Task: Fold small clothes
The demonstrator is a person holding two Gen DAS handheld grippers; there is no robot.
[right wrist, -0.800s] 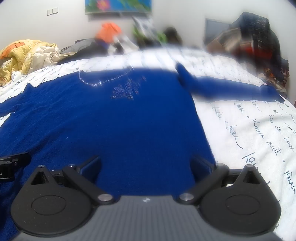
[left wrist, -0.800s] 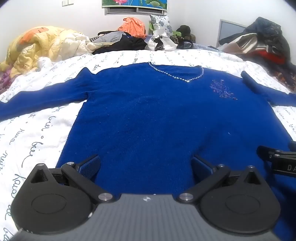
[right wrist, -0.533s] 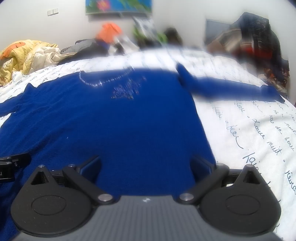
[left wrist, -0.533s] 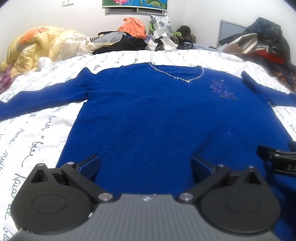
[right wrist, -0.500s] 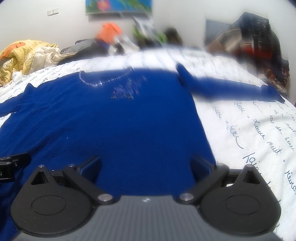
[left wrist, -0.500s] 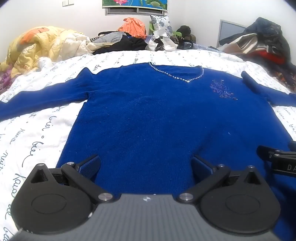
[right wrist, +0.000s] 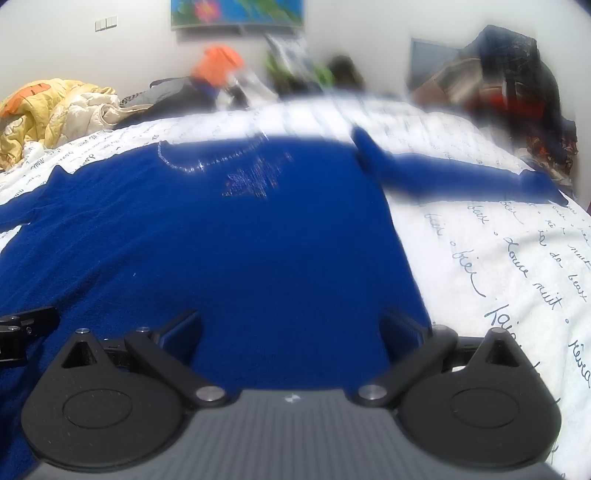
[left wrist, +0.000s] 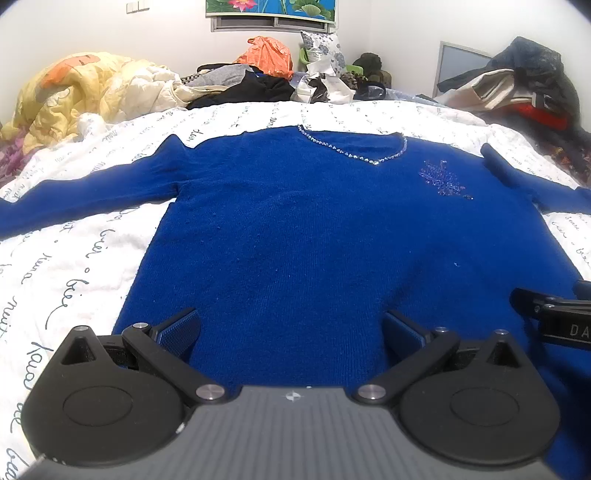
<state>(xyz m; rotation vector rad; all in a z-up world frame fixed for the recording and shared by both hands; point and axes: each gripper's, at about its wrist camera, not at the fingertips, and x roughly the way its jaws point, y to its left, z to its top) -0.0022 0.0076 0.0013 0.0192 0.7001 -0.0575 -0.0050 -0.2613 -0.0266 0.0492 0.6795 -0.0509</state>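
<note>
While both tools (left point(left wrist: 290, 328), right point(right wrist: 291, 328)) gape empty, blur smears the blue sweater's point(right wrist: 221, 251) far half.

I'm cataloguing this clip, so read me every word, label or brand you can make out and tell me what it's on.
"DA": white letters on the right tongs' black body, cut off at the frame edge.
"nuit": one cursive word on the white bedspread; the rest of its script is too distorted to read reliably.
Blue sweater: no text, only beaded decoration.
Wall picture: no text visible.

Sweaters: you have one blue sweater point(left wrist: 314, 236) spread flat.
Grippers: two, left gripper point(left wrist: 290, 328), right gripper point(right wrist: 290, 328).
Quilts: one yellow quilt point(left wrist: 85, 88).
</note>
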